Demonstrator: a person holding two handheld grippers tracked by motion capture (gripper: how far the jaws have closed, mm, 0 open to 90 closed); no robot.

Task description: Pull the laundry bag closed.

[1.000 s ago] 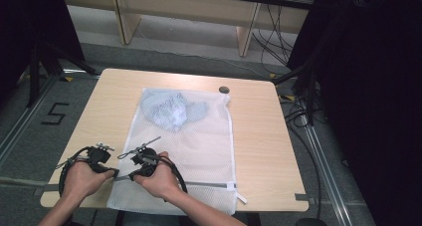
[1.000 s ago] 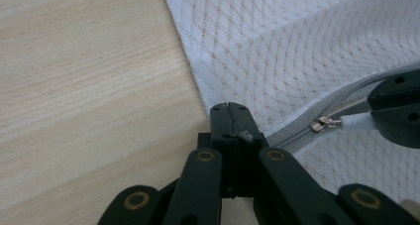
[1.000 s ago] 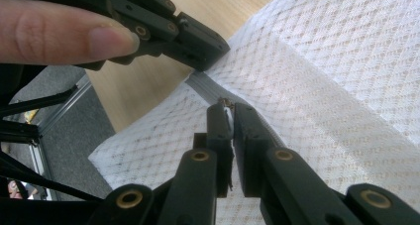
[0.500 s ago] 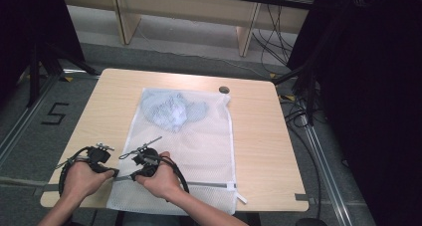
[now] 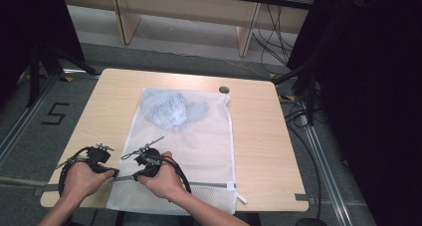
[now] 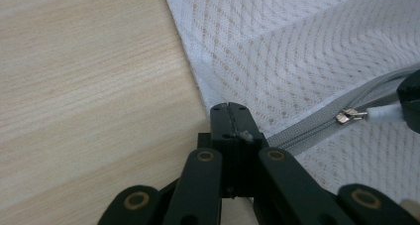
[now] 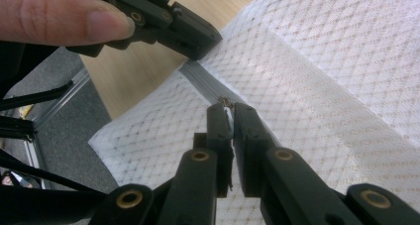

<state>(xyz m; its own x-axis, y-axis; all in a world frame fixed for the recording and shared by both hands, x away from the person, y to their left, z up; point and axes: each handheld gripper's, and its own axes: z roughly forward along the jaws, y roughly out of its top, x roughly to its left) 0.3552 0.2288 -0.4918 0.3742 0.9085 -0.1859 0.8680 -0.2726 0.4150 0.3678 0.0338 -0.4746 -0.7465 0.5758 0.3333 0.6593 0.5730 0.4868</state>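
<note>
On the tabletop, a mesh bag lies near the front edge. The left gripper clamps the zipper end; the right gripper pinches the pull. Next, judged: draw the pull along the zipper while the left anchors.

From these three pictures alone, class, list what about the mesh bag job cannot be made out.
- High view: the zip pull under the right gripper is too small to see.
- High view: the blue cloth in the mesh bag is blurred by netting, its kind unclear.
- Right gripper view: the jaws cover the pull's tab.
</note>
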